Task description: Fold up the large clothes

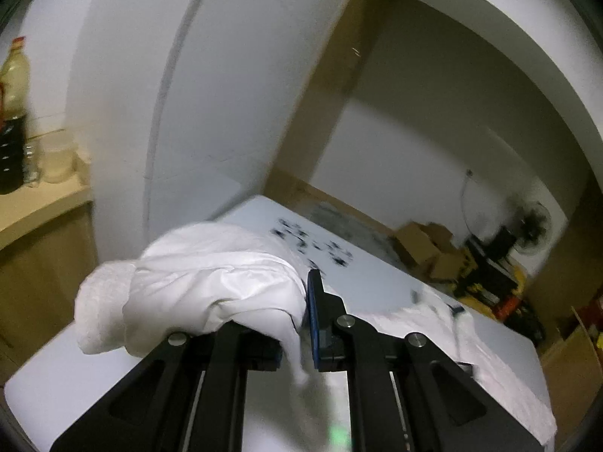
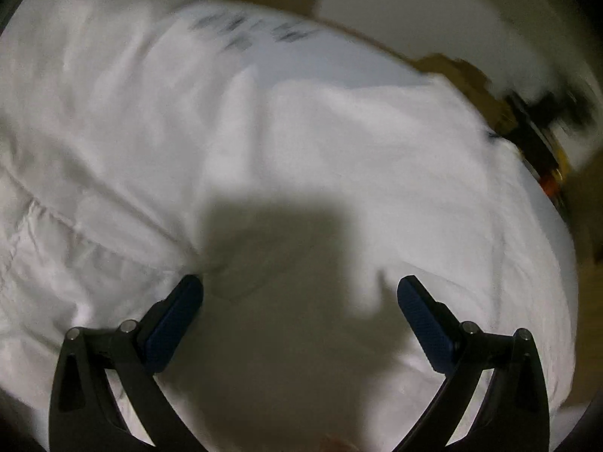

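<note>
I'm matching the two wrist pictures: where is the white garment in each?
Left wrist: the garment is bunched at lower centre, gripped in the left claw.
Right wrist: it fills most of the picture, under the open right claw.
Shared landmark: the dark print at the garment's far end.

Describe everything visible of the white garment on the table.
The white cloth garment is soft, creased, with dark blurred print on one flat part. One bunched part is lifted, clamped in the left gripper; the rest lies spread over the white table. The open right gripper hovers above it, casting a shadow.
</note>
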{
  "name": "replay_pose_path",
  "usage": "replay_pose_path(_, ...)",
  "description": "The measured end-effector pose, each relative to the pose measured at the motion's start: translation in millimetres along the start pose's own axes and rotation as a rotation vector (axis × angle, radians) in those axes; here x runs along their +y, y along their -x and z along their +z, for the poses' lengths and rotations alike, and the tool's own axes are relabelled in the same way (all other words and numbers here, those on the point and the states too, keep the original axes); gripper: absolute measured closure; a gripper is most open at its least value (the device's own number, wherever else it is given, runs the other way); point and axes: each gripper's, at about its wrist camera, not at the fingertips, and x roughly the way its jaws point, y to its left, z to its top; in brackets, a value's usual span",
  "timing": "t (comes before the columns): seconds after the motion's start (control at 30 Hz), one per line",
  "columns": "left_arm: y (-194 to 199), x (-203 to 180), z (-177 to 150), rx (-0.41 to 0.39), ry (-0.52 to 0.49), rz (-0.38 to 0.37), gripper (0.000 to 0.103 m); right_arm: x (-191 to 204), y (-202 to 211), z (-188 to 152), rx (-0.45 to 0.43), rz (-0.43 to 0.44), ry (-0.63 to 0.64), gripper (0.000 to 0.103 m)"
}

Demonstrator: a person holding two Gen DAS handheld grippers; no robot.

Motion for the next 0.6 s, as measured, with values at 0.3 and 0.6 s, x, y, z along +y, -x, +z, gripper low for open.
replay_pose_path(0.3,16,-141,-22,0.005,-0.075,-0.151,0.097,-134,69,-79,-0.156,0.133,-0.342,0.000)
replay_pose_path(0.6,-60,-304,-177,0.268,-0.355,-0.206,0.096,-285,66,-249,-0.106,0.093,-0.671,0.000)
